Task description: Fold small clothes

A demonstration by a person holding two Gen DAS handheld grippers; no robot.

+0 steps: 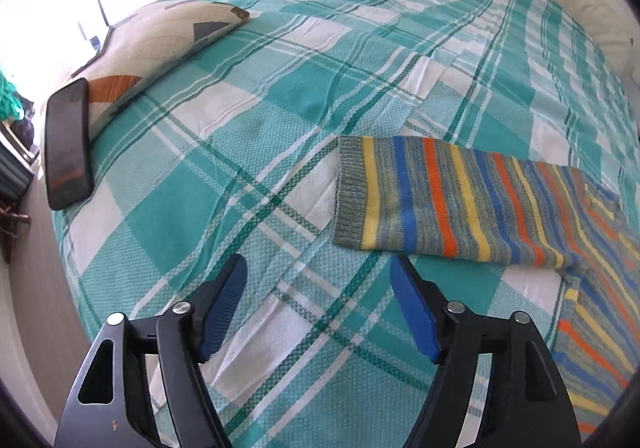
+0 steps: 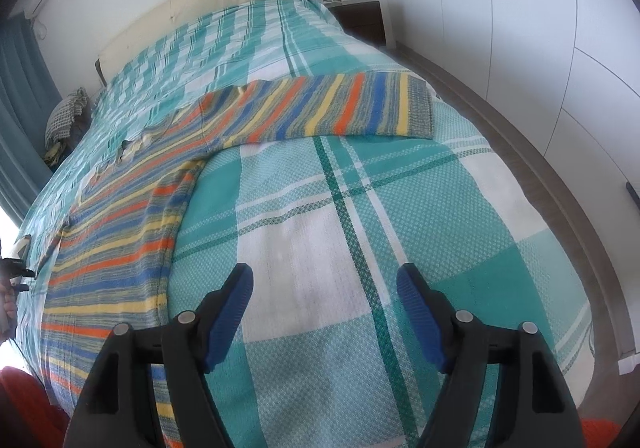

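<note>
Striped knit sweater [image 2: 120,256], grey w/ orange, blue & yellow bands, lies spread flat on teal-and-white plaid bedspread [image 2: 400,215], both sleeves out sideways. Left gripper [image 1: 318,268] & right gripper [image 2: 325,280] both hover w/ jaws wide apart, nothing held. Looks like fold not yet begun. Next prob: each claw pinches a sleeve cuff [image 1: 352,191], brings it inward over body.

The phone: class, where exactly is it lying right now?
In the left wrist view the phone lies at the far left, near the bed's edge, propped against the patterned pillow on the checked bedspread, well left of the striped sweater.
</note>
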